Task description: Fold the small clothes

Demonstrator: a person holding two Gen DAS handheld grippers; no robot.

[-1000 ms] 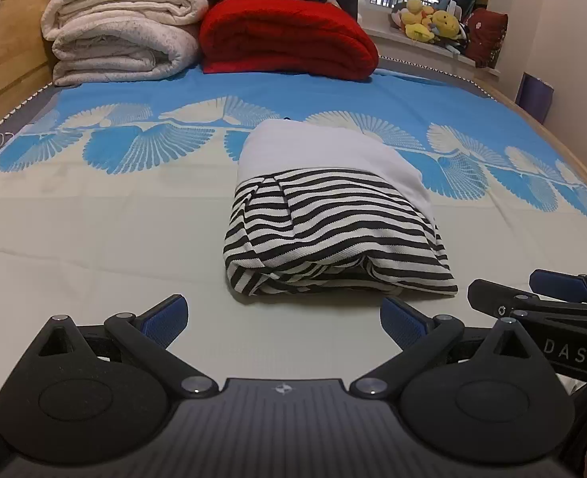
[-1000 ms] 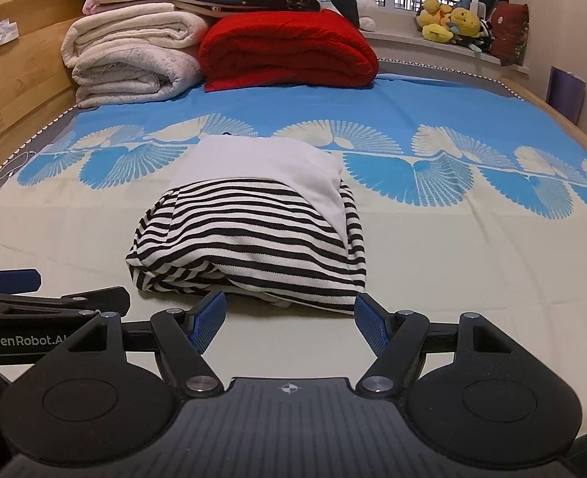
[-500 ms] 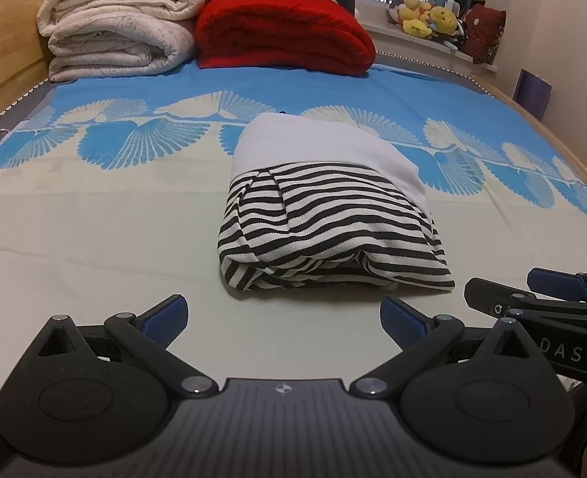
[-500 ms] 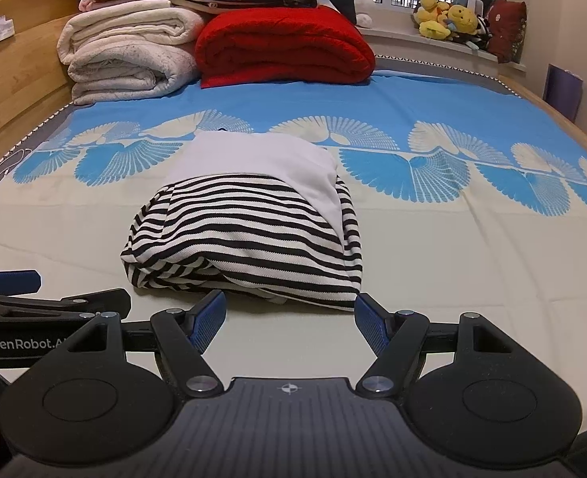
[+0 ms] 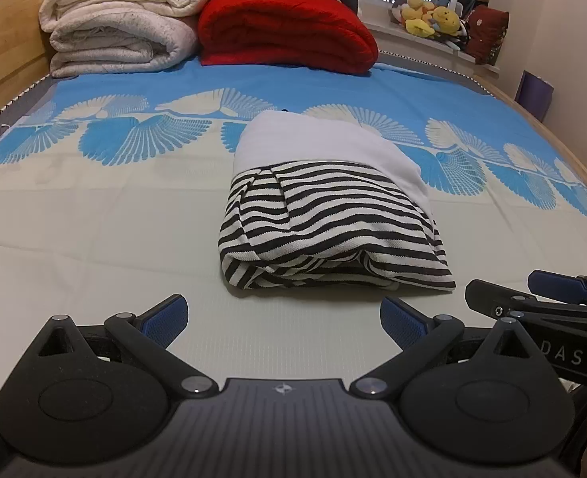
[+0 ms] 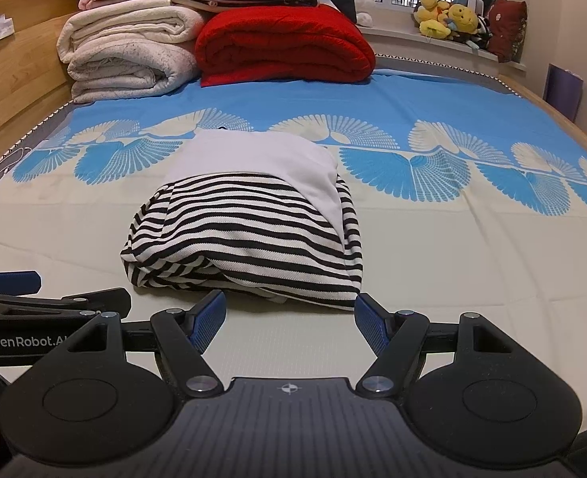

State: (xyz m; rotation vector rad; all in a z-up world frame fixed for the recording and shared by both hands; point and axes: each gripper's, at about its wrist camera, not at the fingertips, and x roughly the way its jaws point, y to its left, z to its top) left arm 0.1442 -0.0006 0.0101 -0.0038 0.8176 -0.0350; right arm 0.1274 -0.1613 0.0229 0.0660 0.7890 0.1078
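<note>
The folded striped garment [image 5: 325,231] lies on the bed [image 5: 94,239] just ahead of both grippers, untouched. The left gripper [image 5: 283,320] and right gripper [image 6: 289,320] hover side by side, jaws spread wide with nothing between them.

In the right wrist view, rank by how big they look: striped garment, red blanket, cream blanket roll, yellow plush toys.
1. Folded striped garment, though it is nearest the camera.
2. Red blanket and cream blanket roll: too close to rank.
3. Yellow plush toys, farthest away.
</note>
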